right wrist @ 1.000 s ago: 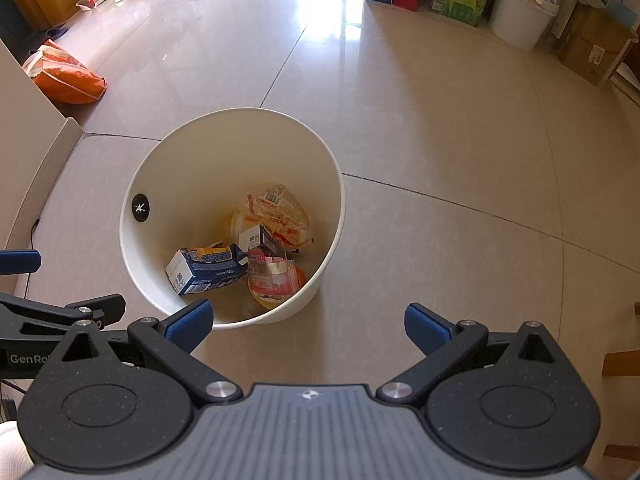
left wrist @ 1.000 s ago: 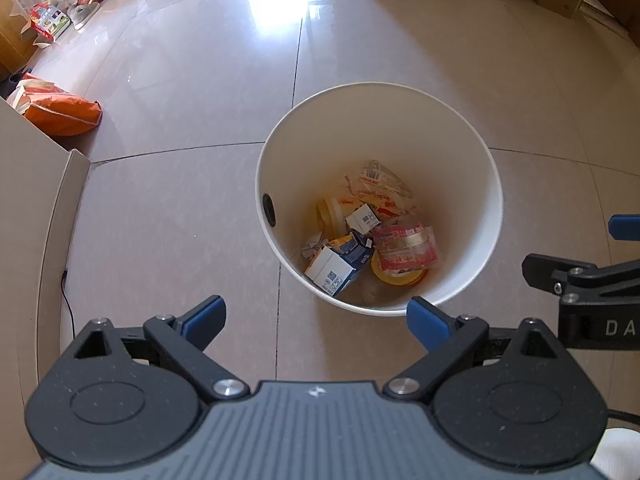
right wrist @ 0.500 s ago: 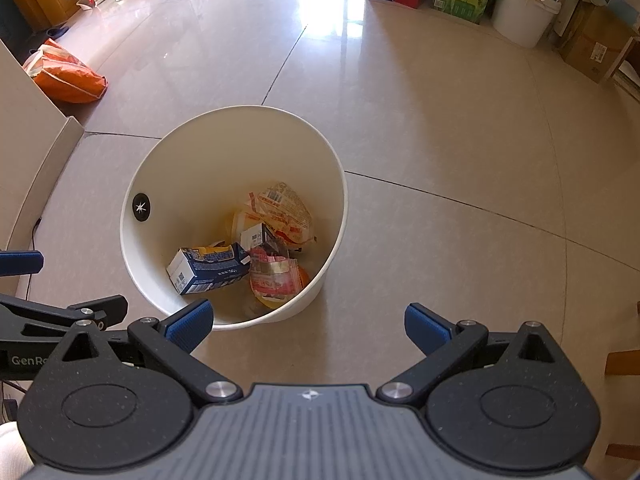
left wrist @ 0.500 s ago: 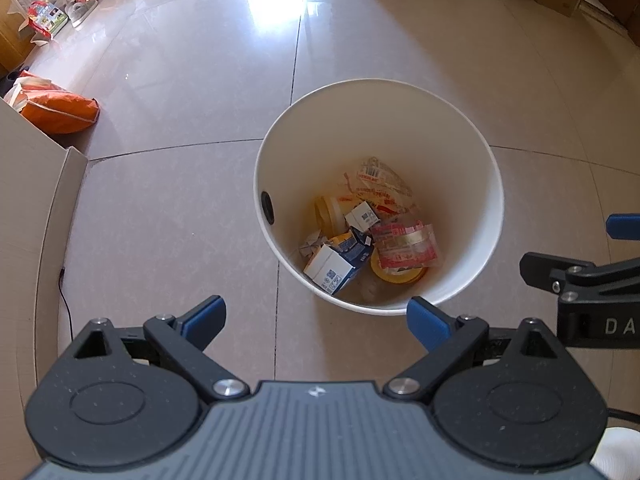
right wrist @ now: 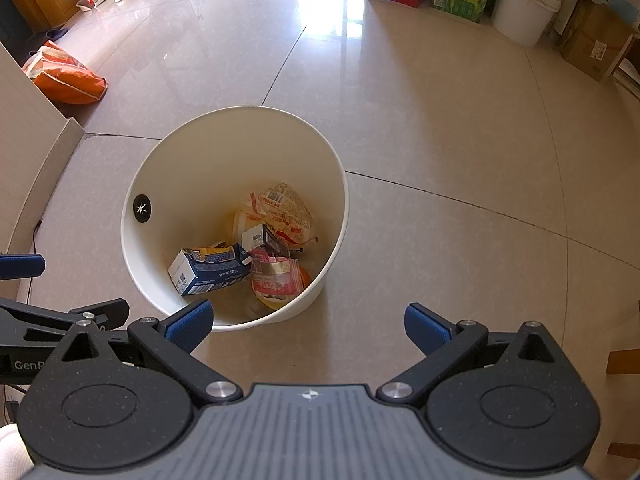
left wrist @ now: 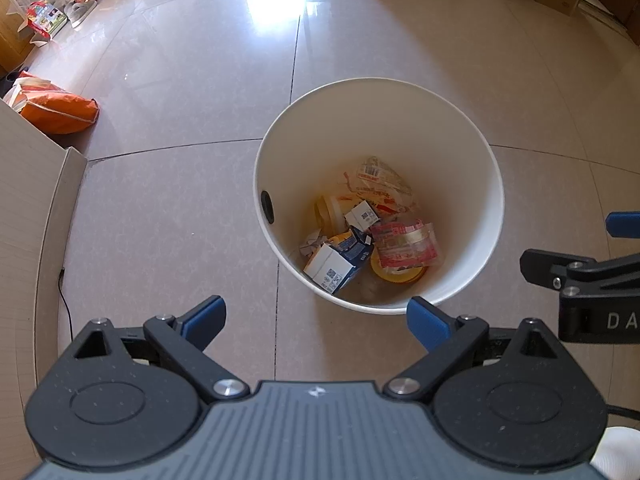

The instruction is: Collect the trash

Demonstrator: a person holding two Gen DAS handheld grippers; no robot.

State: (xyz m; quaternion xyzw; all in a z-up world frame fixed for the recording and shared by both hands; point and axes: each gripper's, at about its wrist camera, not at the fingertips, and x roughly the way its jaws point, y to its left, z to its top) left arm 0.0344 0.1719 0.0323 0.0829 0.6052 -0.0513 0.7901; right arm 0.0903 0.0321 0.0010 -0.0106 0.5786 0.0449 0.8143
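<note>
Trash bin (left wrist: 492,184) w/ trash in, both hand-held grippers empty

We've got left (left wrist: 316,318) & right (right wrist: 308,326) spread wide; scan the floor (right wrist: 460,120) b4 next grab imo.

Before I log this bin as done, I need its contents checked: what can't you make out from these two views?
- Bottom of the white bin: covered by trash, both views.
- Yellow lid, left wrist view: mostly under the red wrapper.
- Print on the blue carton, right wrist view: too small to read.
- Right gripper, left wrist view: cut off by the right edge.
</note>
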